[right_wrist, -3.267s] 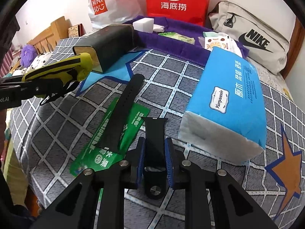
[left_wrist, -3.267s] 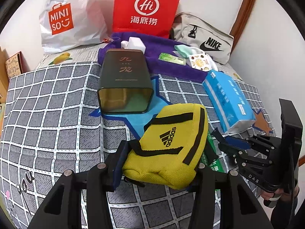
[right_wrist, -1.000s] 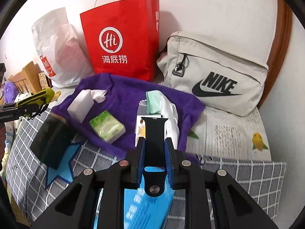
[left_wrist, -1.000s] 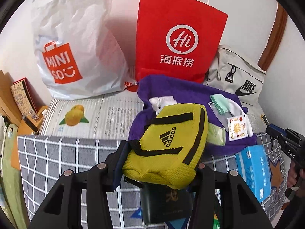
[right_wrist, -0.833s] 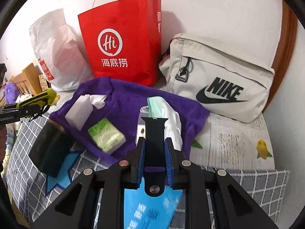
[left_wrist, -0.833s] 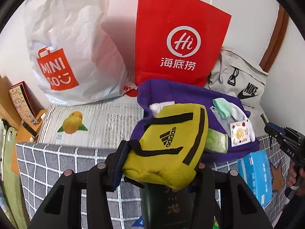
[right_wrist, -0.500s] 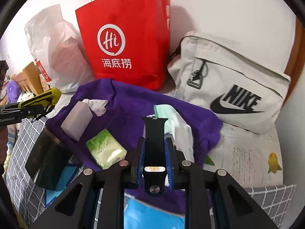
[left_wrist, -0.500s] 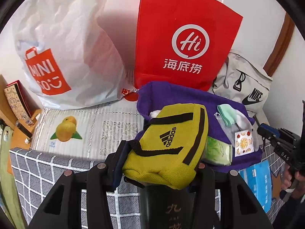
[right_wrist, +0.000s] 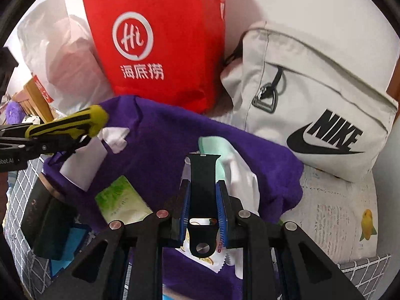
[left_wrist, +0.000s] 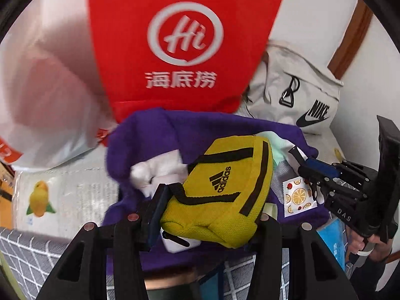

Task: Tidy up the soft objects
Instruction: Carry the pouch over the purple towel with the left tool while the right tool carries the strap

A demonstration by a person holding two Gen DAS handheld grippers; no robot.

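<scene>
While both loads hang over the purple towel [right_wrist: 160, 135]: left gripper [left_wrist: 207, 222] clamped on yellow pouch [left_wrist: 222, 185], right gripper [right_wrist: 203, 211] pinching black watch strap [right_wrist: 202, 175]. Carry step; next, lower and release onto towel.

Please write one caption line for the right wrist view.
Right gripper holds a black rubber watch strap above a purple towel.

A red paper bag [right_wrist: 160, 50] with a white "Hi" logo stands against the wall. A white plastic bag [right_wrist: 65, 65] is beside it on one side and a grey Nike bag [right_wrist: 312, 115] on the other. Near the front lies a dark tin [right_wrist: 47, 222] on the grey checked bed cover [right_wrist: 17, 200].
</scene>
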